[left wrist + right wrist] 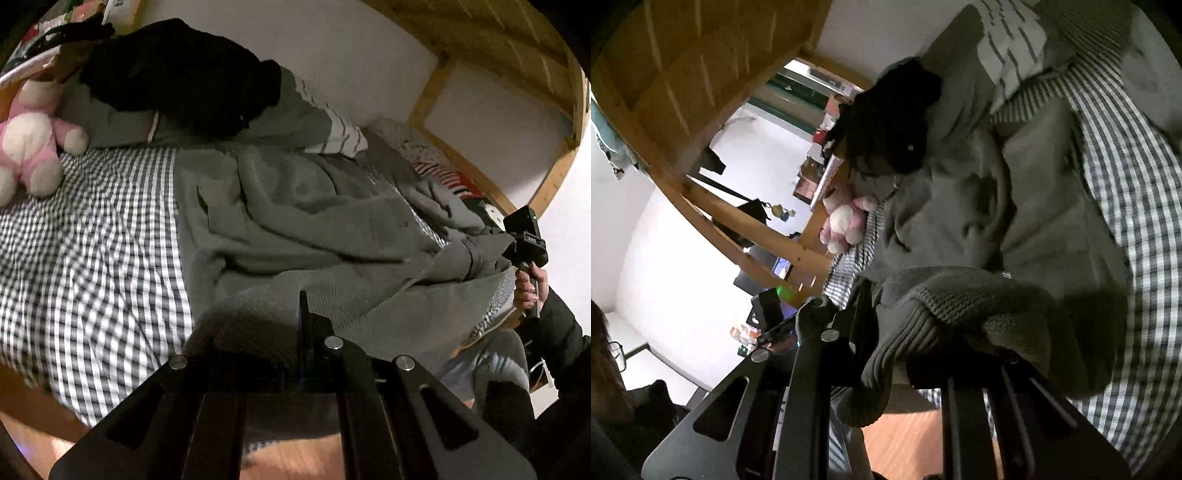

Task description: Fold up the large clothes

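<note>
A large grey knit garment (295, 206) lies crumpled on a bed with a black-and-white checked cover (92, 258). At the bottom of the left wrist view, my left gripper (304, 308) is shut on the garment's near hem, which is lifted off the bed. My right gripper (511, 247), held by a hand, grips the same hem further right. In the right wrist view the ribbed hem (960, 306) bunches over my right gripper (905, 332), hiding one finger. My left gripper (809, 314) shows to the left, pinching grey cloth.
A black garment (177, 74) and a striped pillow (340, 136) lie at the head of the bed, with a pink plush toy (33, 147) at the left. A wooden bunk frame (480, 33) runs overhead. The wooden floor (905, 435) shows below the bed's edge.
</note>
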The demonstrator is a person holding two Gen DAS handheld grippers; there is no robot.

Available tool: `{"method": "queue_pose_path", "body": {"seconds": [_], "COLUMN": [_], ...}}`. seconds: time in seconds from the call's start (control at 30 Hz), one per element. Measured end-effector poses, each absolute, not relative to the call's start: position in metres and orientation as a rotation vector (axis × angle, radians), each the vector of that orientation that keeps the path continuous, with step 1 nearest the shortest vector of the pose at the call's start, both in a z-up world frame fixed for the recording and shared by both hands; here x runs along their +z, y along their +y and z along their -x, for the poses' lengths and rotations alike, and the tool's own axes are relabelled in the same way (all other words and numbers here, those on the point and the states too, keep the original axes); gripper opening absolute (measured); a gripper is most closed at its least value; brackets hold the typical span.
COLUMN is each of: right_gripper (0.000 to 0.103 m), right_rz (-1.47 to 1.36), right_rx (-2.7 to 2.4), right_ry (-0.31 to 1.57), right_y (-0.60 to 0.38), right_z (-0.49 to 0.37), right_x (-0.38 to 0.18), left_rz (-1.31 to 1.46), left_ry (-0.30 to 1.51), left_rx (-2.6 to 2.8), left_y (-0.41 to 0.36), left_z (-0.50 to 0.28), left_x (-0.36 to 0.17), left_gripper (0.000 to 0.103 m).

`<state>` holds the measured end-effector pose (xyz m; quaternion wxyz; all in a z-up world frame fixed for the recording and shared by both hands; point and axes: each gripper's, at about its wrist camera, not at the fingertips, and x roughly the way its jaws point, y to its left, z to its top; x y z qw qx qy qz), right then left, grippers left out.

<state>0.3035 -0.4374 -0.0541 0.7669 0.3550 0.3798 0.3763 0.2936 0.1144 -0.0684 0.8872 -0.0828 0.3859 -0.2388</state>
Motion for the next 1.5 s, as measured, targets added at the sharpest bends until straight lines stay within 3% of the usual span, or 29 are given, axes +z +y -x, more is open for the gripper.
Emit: {"method": "queue_pose_path", "body": {"seconds": [0.37, 0.63, 0.9, 1.1, 1.13, 1.23, 1.4, 1.5], "right_gripper": [0.016, 0.016, 0.016, 0.017, 0.017, 0.018, 0.022, 0.022], "right_rz": [-0.744, -0.776, -0.845, -0.788, -0.775, -0.699, -0.626, -0.572], "right_rx": [0.8, 0.683, 0.558, 0.524, 0.537, 0.617, 0.673, 0.622], "right_ry": [0.758, 0.839, 1.013, 1.179, 1.186, 1.238, 1.217, 1.193], "right_y": [-0.437, -0.436, -0.437, -0.433, -0.433, -0.431, -0.433, -0.421], "right_z": [-0.389, -0.488, -0.591, -0.643, -0.646, -0.651, -0.647, -0.647], "right_x": [-0.02, -0.021, -0.075, -0.112, -0.112, -0.103, -0.082, -0.071], "left_rz": [0.14, 0.131, 0.105, 0.169, 0.19, 0.244, 0.2, 0.159], "left_ry": [0.726, 0.716, 0.826, 0.911, 0.923, 0.891, 0.744, 0.809], "left_rx": [-0.477, -0.423, -0.383, -0.458, -0.482, -0.611, -0.562, -0.51], "left_y": [0.113, 0.117, 0.116, 0.127, 0.129, 0.134, 0.141, 0.126], "left_z": [-0.366, -0.453, -0.548, -0.596, -0.601, -0.605, -0.594, -0.583], "left_x": [-0.031, -0.026, -0.069, -0.111, -0.112, -0.104, -0.064, -0.064], "left_gripper": [0.004, 0.004, 0.004, 0.011, 0.016, 0.098, 0.098, 0.098]}}
